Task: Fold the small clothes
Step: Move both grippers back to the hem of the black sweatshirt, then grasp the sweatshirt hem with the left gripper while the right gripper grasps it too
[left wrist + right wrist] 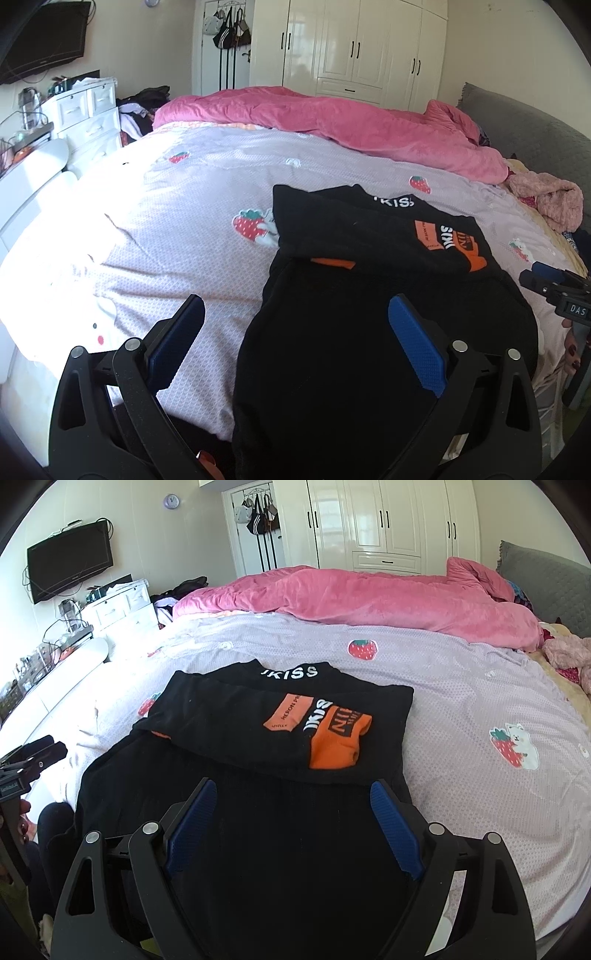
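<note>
Your black garment with orange patches and white lettering lies on the bed's lilac strawberry-print cover, near the edge closest to you. Its upper part is folded over, so the orange print and the white collar lettering face up, and a plain black lower part spreads toward you below that fold.

Your left gripper hangs above the garment's left side with its blue-padded jaws standing wide apart and nothing between them; one finger is over the bare cover, the other over the black cloth. Your right gripper hovers over the plain black part, just short of the folded edge, its jaws likewise spread wide and holding nothing. Each gripper shows at the edge of the other's view, and your fingers with dark nail polish wrap the right handle.

Beyond the garment a rumpled pink fleece blanket runs across the far side of the bed. A white glossy wardrobe stands behind it, and a black wall-mounted television hangs at the left above a white chest of drawers.
</note>
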`<move>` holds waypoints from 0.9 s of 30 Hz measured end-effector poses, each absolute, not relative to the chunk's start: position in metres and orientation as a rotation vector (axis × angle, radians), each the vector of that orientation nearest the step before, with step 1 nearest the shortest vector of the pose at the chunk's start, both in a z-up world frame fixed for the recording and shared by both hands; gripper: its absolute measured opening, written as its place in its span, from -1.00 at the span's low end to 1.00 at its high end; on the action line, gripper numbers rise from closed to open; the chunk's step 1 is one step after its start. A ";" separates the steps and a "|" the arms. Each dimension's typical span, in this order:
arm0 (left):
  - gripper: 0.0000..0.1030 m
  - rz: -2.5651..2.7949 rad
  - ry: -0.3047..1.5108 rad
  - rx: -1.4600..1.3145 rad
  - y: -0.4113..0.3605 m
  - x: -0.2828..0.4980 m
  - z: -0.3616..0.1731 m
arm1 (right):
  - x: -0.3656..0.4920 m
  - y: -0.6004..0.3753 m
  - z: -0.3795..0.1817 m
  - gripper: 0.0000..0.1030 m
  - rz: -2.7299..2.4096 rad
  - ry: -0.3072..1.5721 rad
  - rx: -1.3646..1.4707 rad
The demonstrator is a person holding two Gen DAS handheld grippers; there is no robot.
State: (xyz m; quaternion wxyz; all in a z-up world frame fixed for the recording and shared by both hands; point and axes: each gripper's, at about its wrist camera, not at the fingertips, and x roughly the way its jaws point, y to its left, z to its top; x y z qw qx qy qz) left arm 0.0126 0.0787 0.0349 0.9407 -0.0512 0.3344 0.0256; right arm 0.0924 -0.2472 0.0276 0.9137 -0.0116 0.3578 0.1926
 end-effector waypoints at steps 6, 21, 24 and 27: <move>0.81 0.071 0.708 -0.124 0.096 0.003 0.027 | 0.087 -0.254 0.023 0.64 0.389 0.747 -0.027; 0.82 0.098 0.769 -0.121 0.107 -0.011 0.008 | 0.067 -0.272 -0.005 0.64 0.368 0.836 -0.059; 0.82 0.075 0.800 -0.141 0.106 -0.013 -0.003 | 0.063 -0.280 -0.010 0.64 0.354 0.850 -0.072; 0.81 0.061 0.835 -0.160 0.106 -0.014 -0.014 | 0.058 -0.289 -0.016 0.64 0.338 0.867 -0.068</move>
